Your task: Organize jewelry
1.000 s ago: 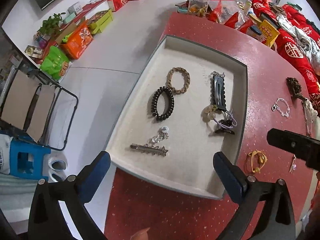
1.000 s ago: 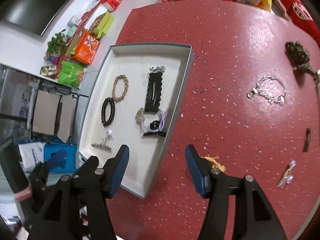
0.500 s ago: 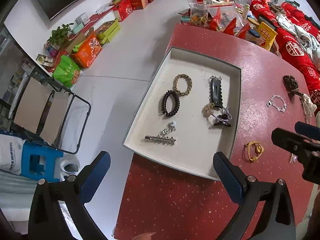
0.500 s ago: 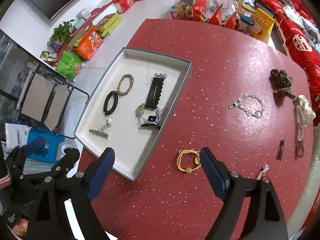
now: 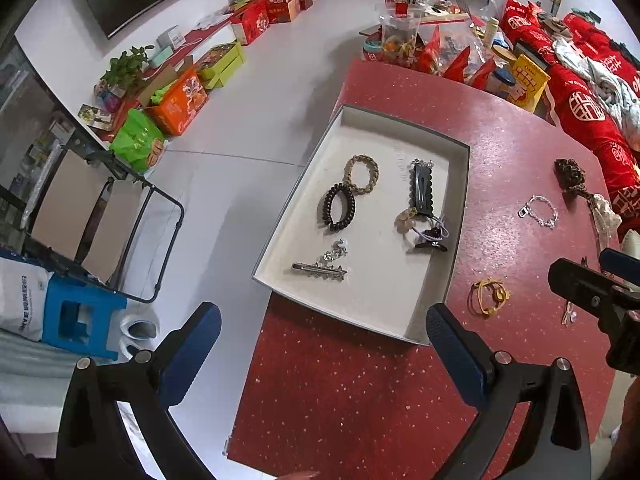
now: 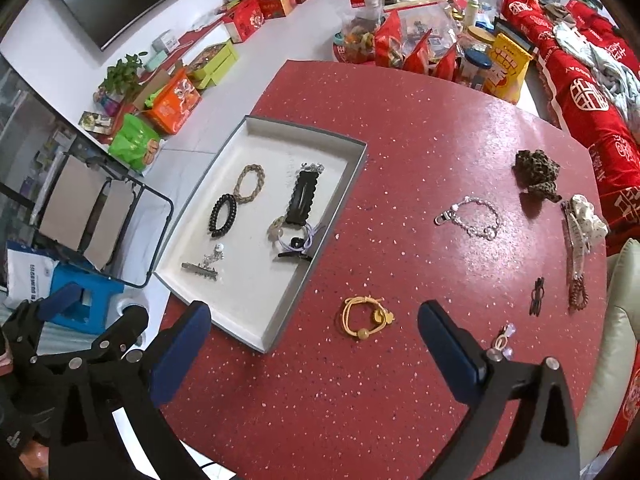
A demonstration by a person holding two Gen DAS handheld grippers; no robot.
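Observation:
A white tray (image 6: 352,160) on the red table holds a braided band (image 6: 249,182), a black coil tie (image 6: 222,216), a black clip (image 6: 301,197), a purple tie (image 6: 298,240) and a silver clip (image 6: 200,270). A yellow hair tie (image 6: 366,316) lies on the table right of the tray, also in the left wrist view (image 5: 490,297). A silver bracelet (image 6: 472,216), a leopard scrunchie (image 6: 536,170) and small clips (image 6: 537,296) lie further right. My right gripper (image 6: 316,350) is open above the yellow tie. My left gripper (image 5: 320,354) is open, near the tray's (image 5: 460,216) front edge.
Snack bags and jars (image 6: 424,52) crowd the table's far edge. Red cushions (image 6: 592,92) line the right side. Boxes and a plant (image 5: 168,92) stand on the floor to the left, with a folding cart (image 5: 92,216) and a blue stool (image 5: 76,320).
Both grippers have risen and pulled back from the table, so more of it shows. The right gripper's jaws have opened wider. The jewelry has not moved.

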